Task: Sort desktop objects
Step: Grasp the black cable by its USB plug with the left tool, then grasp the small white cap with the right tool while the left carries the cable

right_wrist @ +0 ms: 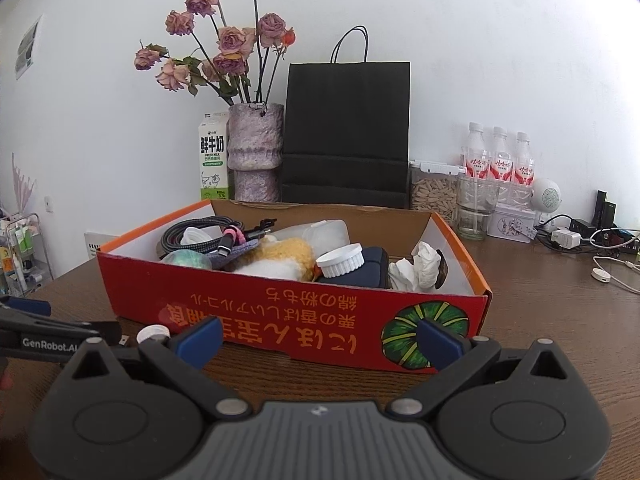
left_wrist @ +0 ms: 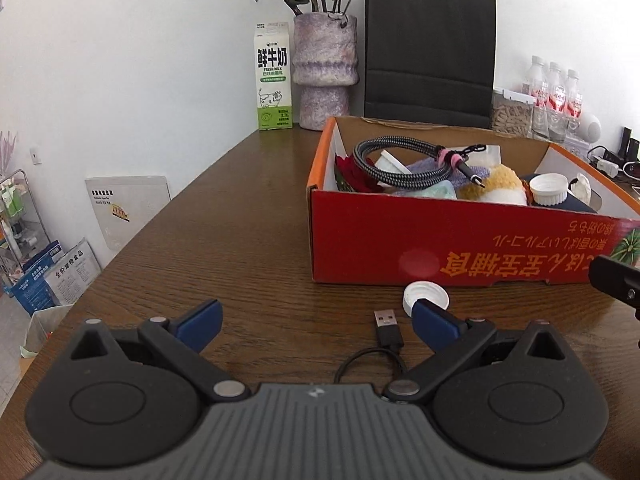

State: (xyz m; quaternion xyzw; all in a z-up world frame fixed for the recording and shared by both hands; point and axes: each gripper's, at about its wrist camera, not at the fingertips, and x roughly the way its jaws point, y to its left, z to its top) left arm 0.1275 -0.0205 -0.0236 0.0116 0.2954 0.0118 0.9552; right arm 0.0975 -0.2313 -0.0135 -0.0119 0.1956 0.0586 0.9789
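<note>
A red cardboard box (left_wrist: 460, 248) stands on the brown table, also in the right wrist view (right_wrist: 256, 312). It holds a braided cable (left_wrist: 400, 164), a yellow-white plush (left_wrist: 496, 188), a white lid (left_wrist: 548, 189), crumpled tissue (right_wrist: 416, 268) and more. A black USB cable (left_wrist: 387, 330) and a white cap (left_wrist: 424, 295) lie on the table before the box. My left gripper (left_wrist: 318, 324) is open, low over the table, with the USB plug between its fingers and the cap at its right fingertip. My right gripper (right_wrist: 320, 340) is open and empty in front of the box.
At the back stand a milk carton (left_wrist: 273, 76), a vase of dried roses (left_wrist: 324, 68), a black paper bag (left_wrist: 430, 52), water bottles (right_wrist: 496, 160), jars and chargers with cords (right_wrist: 580, 240). The table's left edge (left_wrist: 132, 248) drops to floor clutter.
</note>
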